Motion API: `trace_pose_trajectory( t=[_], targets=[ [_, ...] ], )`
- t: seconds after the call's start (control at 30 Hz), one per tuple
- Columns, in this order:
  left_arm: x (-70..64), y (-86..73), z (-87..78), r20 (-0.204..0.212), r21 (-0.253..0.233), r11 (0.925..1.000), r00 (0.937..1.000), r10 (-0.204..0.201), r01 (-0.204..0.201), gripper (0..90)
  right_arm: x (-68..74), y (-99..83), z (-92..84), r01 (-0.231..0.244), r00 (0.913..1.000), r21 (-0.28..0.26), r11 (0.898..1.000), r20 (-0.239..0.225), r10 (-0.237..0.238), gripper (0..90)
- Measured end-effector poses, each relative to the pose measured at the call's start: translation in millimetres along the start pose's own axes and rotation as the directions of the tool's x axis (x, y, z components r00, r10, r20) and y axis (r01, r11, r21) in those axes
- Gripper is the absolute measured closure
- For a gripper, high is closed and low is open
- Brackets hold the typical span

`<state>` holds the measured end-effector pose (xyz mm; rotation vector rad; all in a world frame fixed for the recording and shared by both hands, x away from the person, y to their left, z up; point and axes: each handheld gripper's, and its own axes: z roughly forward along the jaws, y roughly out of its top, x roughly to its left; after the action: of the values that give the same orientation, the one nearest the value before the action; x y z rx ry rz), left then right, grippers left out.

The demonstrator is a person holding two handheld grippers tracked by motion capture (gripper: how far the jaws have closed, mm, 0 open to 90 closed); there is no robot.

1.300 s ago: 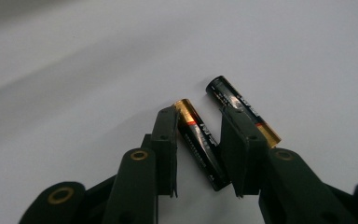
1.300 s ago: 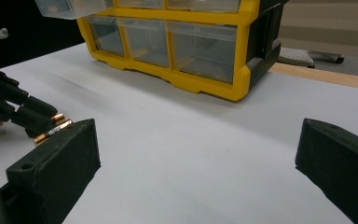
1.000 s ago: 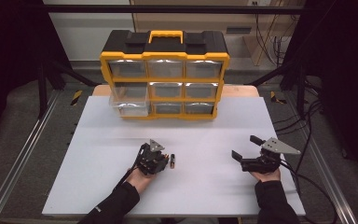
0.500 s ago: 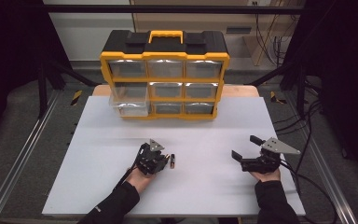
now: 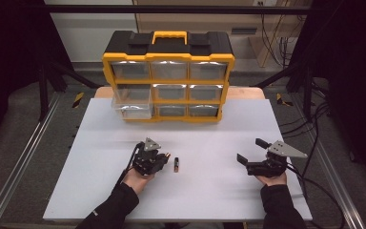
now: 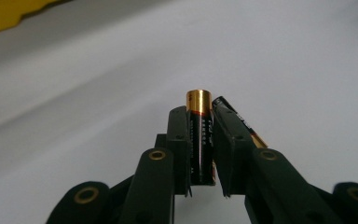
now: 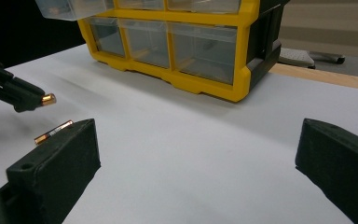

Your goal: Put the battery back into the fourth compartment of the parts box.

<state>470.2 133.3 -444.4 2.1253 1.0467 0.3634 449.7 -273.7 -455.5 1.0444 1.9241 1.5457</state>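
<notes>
Clearly the left gripper (image 6: 200,186) has its fingers (image 6: 179,140) clamped on a battery (image 6: 199,135), gripping it across the body so the gold cap pokes out beyond the tips; that hold leaves the end free, probably for dropping it into the pulled-out drawer (image 5: 132,102) of the yellow organizer (image 5: 167,76) at the far side of the desk (image 5: 219,200). A second battery (image 5: 176,164) lies flat on the desk just beside that gripper, apparently waiting its turn. The right gripper (image 5: 250,151) rests well apart with its fingers spread wide and nothing between them, likely kept idle and out of the way.

The left gripper view makes the pinch plain and shows the second battery just past the right finger, whereas the high view hides the held battery under the hand. The right gripper view shows the gold cap protruding from the side, clear of the desk.
</notes>
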Motion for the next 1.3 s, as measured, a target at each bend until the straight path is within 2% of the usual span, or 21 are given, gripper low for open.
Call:
trace_pose_trajectory(
  t=[0.33,0.77,1.03,1.3],
  targets=[
    [14.4,10.3,-26.4,0.009,-0.063,0.9978,0.9998,-0.017,0.017,76.1,0.0,0.0,0.1,0.001,1.0000,0.001,1.000,-0.001,-0.001,0.2],
    [35.6,26.7,-64.0,0.008,-0.153,0.9879,0.9996,-0.025,0.026,76.1,-0.1,-0.1,0.4,0.001,1.0000,0.001,1.000,0.001,-0.001,0.2],
    [52.0,37.5,-89.1,0.001,-0.211,0.9769,0.9993,-0.036,0.036,76.1,-0.1,-0.3,0.5,0.000,1.0000,0.003,1.000,0.002,0.000,0.2],
    [61.1,48.1,-103.9,-0.002,-0.259,0.9650,0.9992,-0.040,0.038,76.0,-0.2,-0.1,0.1,-0.001,1.0000,0.003,1.000,0.003,0.001,0.2]
  ],
)
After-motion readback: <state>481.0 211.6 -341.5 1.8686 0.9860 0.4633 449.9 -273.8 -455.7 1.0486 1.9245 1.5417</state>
